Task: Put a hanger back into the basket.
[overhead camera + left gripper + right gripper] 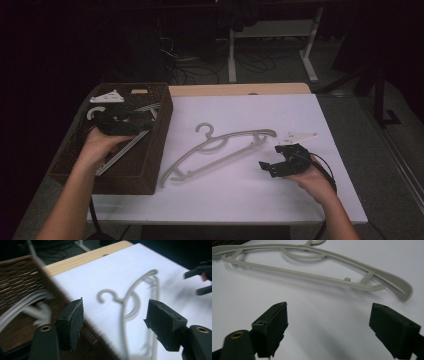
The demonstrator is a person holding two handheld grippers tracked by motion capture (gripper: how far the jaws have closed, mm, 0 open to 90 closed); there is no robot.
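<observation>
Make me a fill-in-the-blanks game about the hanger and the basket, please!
1. The grey hanger lies on the ___ table.
2. The brown woven basket stands at the table's ___ side.
3. The right gripper has its jaws ___, holding nothing.
4. The left gripper hovers over the ___.

Missing words: white; left; open; basket

A pale grey plastic hanger lies flat on the white table (hook pointing toward the far edge).

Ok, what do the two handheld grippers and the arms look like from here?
Both grippers, left gripper and right gripper, are black with two blocky, foam-like padded jaws and brass-coloured rivets at the jaw arms. Each carries a pale grey three-cornered plate and trails a black cable. The forearms are bare, no sleeves visible.
</observation>
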